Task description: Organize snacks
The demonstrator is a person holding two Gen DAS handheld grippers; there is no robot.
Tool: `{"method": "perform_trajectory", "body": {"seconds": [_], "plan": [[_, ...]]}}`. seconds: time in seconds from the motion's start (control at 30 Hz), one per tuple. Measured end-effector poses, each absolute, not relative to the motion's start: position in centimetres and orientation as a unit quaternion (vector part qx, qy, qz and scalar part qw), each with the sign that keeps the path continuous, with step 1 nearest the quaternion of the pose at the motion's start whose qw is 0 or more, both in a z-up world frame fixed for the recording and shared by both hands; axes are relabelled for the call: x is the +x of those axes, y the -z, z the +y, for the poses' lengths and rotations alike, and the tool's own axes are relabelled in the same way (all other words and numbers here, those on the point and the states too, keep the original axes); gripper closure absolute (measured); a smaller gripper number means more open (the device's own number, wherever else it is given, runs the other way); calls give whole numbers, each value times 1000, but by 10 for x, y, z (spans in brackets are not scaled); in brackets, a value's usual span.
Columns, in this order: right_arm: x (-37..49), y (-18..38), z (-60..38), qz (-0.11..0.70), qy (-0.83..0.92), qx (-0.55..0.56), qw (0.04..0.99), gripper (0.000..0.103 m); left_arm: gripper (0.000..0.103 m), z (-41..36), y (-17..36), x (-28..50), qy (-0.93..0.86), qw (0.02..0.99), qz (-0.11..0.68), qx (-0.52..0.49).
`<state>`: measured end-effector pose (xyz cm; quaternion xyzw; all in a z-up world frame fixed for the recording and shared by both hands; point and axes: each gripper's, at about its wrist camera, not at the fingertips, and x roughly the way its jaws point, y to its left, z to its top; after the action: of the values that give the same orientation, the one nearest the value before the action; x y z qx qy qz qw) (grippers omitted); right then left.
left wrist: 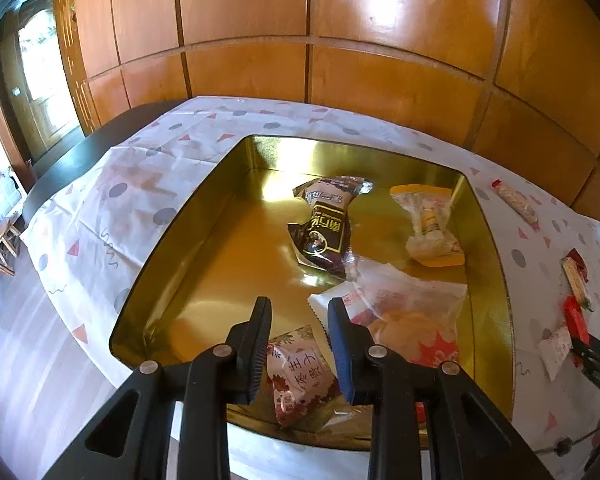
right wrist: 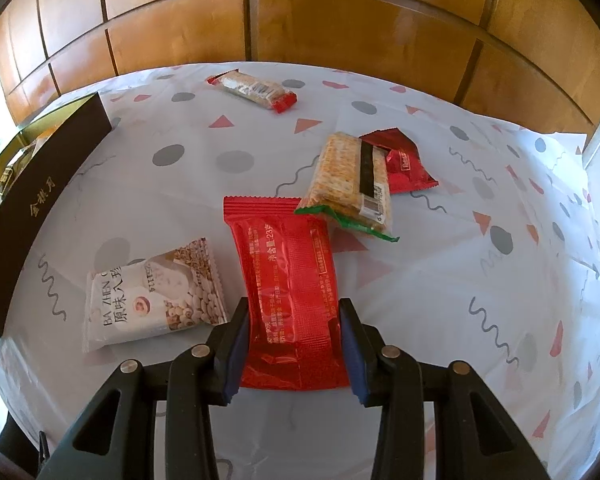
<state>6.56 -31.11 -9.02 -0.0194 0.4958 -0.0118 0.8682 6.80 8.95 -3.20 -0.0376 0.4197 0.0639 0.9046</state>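
A gold tin box (left wrist: 172, 240) holds a dark packet (left wrist: 326, 228), a yellow-edged packet (left wrist: 430, 226), a white and red packet (left wrist: 412, 320) and a pink floral packet (left wrist: 300, 376). My left gripper (left wrist: 298, 308) is open above the floral packet, not touching it. In the right wrist view my right gripper (right wrist: 294, 312) is open with its fingers on either side of a red packet (right wrist: 288, 284) that lies on the tablecloth. Whether the pads touch the packet I cannot tell.
On the cloth lie a white packet (right wrist: 156, 292), a cracker pack with a green end (right wrist: 352, 184), a small red packet (right wrist: 404, 160) and a bar with red ends (right wrist: 252, 88). The tin's dark side (right wrist: 40, 204) stands at the left. A wooden panel wall (right wrist: 340, 20) is behind.
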Motion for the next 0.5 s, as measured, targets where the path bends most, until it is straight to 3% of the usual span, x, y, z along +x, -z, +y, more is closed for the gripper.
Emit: {"method": "perform_trajectory", "body": {"seconds": [0.23, 0.5], "plan": [[67, 87, -319, 507, 4, 22, 862, 61, 73, 78, 25, 59, -52, 908, 414, -29], [66, 83, -343, 504, -67, 258, 822, 62, 73, 70, 22, 56, -44, 911, 409, -21]]}}
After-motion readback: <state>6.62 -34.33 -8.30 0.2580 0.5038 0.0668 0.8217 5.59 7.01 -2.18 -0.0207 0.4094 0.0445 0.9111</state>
